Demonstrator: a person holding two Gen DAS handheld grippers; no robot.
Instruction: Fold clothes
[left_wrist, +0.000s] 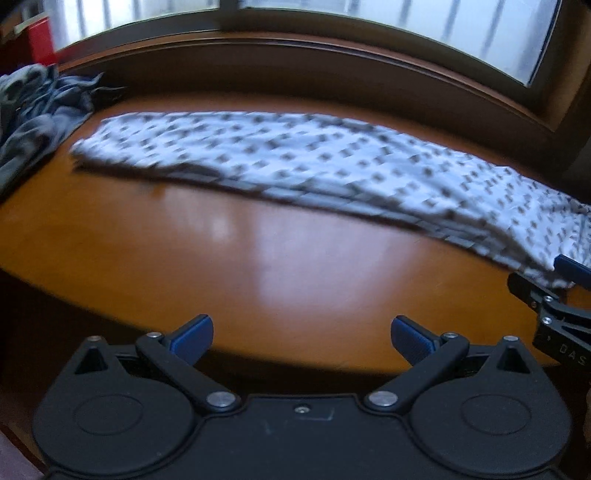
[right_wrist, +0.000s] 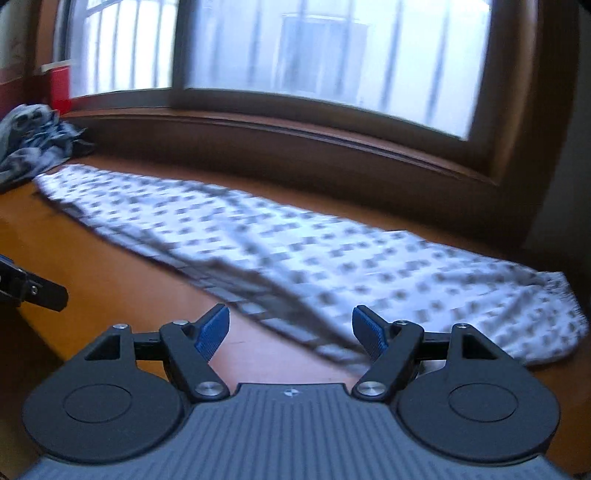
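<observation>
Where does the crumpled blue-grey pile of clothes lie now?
In both views the blue-grey pile lies far left on the table, beside the patterned garment's left end, under the window.

Left gripper hovers level with its blue pads spread wide and nothing between them, while the right gripper sits just beside it, fingers equally parted, empty.
</observation>
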